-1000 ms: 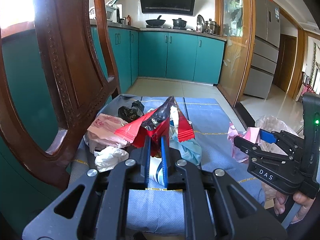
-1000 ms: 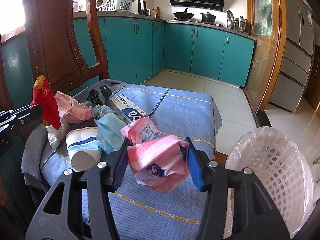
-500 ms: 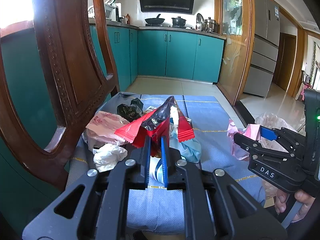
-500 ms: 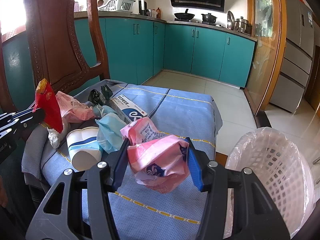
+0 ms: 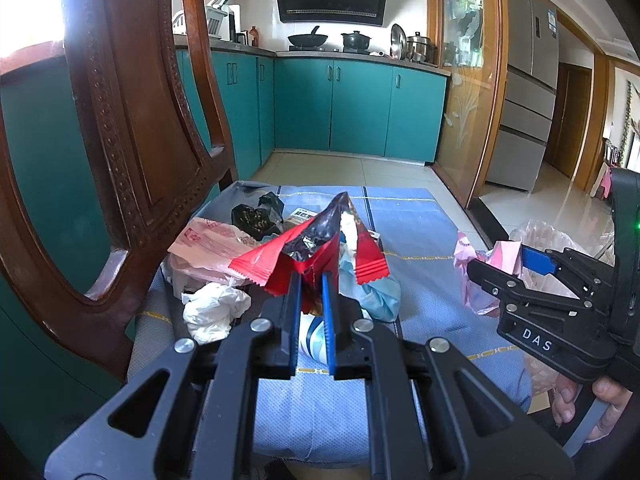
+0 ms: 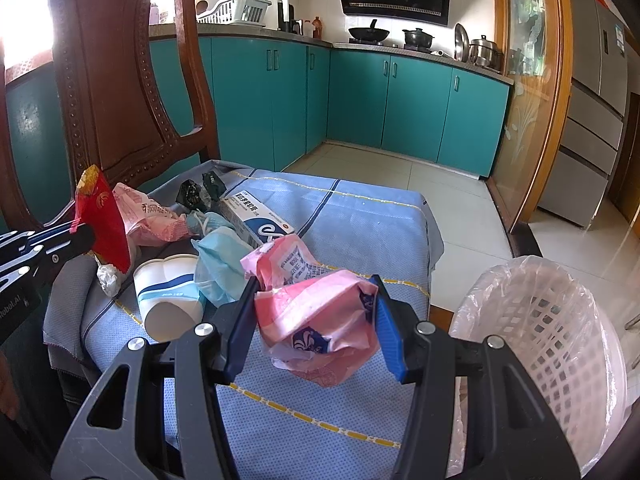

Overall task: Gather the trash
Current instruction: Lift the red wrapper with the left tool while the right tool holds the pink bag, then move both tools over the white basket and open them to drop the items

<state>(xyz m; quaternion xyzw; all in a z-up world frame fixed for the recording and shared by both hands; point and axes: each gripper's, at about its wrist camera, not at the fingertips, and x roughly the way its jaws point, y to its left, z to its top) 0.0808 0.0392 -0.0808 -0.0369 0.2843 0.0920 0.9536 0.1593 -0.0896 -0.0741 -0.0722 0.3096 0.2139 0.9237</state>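
Observation:
My left gripper (image 5: 311, 280) is shut on a red snack wrapper (image 5: 316, 250) and holds it above the trash pile; the wrapper also shows in the right wrist view (image 6: 102, 216). My right gripper (image 6: 314, 284) is shut on a crumpled pink plastic bag (image 6: 320, 312), held over the blue cloth (image 6: 360, 232). A white lined wastebasket (image 6: 552, 336) stands on the floor to the right. On the cloth lie a paper cup (image 6: 168, 292), a blue face mask (image 6: 222, 264), a white and blue box (image 6: 256, 220), a pink bag (image 6: 148, 216), a black bag (image 6: 196, 194) and white tissue (image 5: 214, 310).
A carved wooden chair back (image 5: 120, 140) rises close on the left. Teal kitchen cabinets (image 5: 352, 108) line the back wall. A fridge (image 6: 592, 120) and a glass door frame (image 6: 528, 100) stand at the right. Tiled floor lies beyond the cloth.
Both grippers keep their hold. The left gripper has drifted slightly with the red wrapper; the right gripper and pink bag have barely moved.

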